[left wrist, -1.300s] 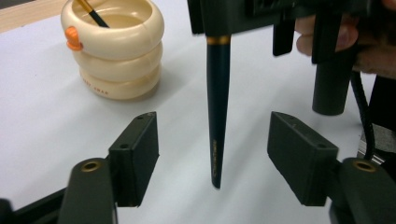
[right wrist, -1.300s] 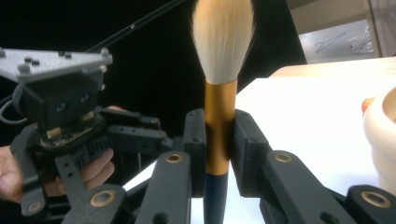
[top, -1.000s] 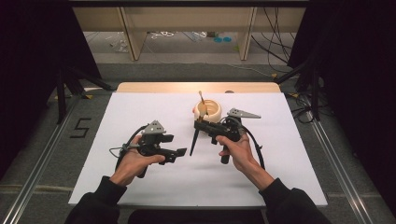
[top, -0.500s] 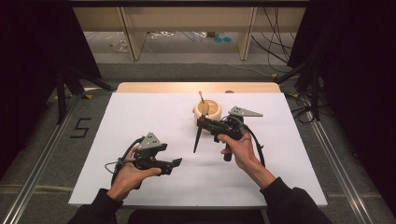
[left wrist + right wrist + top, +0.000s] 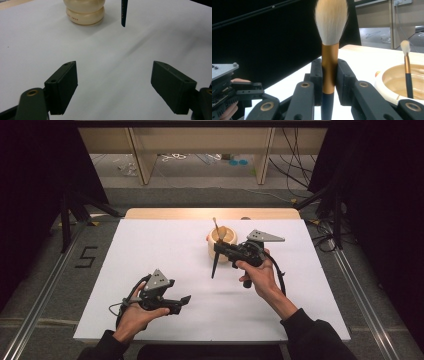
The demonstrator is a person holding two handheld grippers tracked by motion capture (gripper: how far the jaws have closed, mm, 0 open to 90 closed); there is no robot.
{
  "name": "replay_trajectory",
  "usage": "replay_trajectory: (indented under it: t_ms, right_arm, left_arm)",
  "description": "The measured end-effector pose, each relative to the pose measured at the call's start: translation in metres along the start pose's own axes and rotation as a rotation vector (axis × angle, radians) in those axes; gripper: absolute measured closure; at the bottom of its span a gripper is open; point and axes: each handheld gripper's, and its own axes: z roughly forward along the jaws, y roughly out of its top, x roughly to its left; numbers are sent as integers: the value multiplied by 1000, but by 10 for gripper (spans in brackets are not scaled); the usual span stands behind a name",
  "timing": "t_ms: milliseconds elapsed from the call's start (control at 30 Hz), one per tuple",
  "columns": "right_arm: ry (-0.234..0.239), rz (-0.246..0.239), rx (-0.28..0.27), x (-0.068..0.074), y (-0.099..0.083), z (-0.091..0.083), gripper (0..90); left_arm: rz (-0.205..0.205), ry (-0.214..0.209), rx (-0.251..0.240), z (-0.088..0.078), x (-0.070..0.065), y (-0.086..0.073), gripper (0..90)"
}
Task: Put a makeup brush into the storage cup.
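While the left tool (image 5: 186, 299) hovers low, spread, the right tool (image 5: 329, 75) pinches a brush (image 5: 330, 50) upright.

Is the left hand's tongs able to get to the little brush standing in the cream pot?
Probably yes: the left tongs are open, with bare white table toward the pot. The brush sticks up free.

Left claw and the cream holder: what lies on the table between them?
Only bare white table. In the left gripper view, the open left claw faces the cream holder; the held brush's dark handle tip hangs beside it.
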Motion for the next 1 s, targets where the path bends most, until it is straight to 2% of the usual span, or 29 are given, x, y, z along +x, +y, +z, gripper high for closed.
replay_trajectory:
  t_ms: [33,67,100,133,167,267,300,333,367,433,467,567,600,667,733,767,833,867,900,933,1000]
  right_arm:
    - [-4,-7,1,-1,1,0,777]
    - [-9,-11,5,-1,1,-1,777]
    - [-12,-19,6,-2,3,-1,777]
    - [-14,-17,12,-2,5,-2,777]
    - [-17,-30,-6,-4,6,-2,777]
    - [-26,-33,7,-5,13,-5,776]
    - [-24,-29,-6,-6,15,-5,776]
    - [-28,-30,-7,-6,17,-6,776]
    - [-40,-44,-9,-8,18,-7,777]
    - [-47,-37,0,-10,21,-8,777]
    - [-49,-49,-15,-12,22,-8,776]
    - [-60,-40,-2,-15,26,-8,777]
    - [-61,-45,-12,-17,26,-8,777]
    - [-68,-40,-4,-20,27,-7,777]
    - [-81,-40,9,-23,29,-8,777]
    - [-81,-43,-12,-25,31,-6,776]
    - [-91,-40,8,-25,32,-7,776]
    - [-81,-28,-5,-25,33,-6,777]
    - [-84,-37,-17,-26,34,-5,776]
    - [-86,-45,-14,-27,35,-5,777]
    - [-87,-42,-16,-28,38,-4,777]
  left_arm:
    - [12,0,11,-2,0,-1,213]
    - [-2,2,-3,-1,-2,-3,213]
    - [12,-1,9,-2,-1,-5,213]
    - [7,6,9,-3,-2,-6,213]
    - [21,8,20,-4,-1,-7,212]
    - [9,8,8,-4,-3,-10,207]
    - [-9,5,-3,-3,-5,-11,204]
    - [14,4,22,-4,-4,-11,201]
    - [2,6,6,-3,-6,-12,199]
    - [13,-1,19,-4,-7,-13,198]
    - [16,-3,21,-4,-7,-13,198]
    - [2,-4,7,-4,-8,-14,197]
    - [-1,-4,8,-4,-8,-14,196]
    - [19,-7,22,-4,-8,-14,195]
    - [23,-5,31,-5,-8,-13,194]
    - [21,-6,30,-5,-8,-13,195]
    - [22,-2,31,-5,-8,-13,195]
    - [17,-8,26,-4,-8,-13,195]
    - [17,-8,28,-4,-8,-14,195]
    - [3,-10,19,-3,-10,-14,194]
    - [7,-18,13,-3,-10,-13,194]
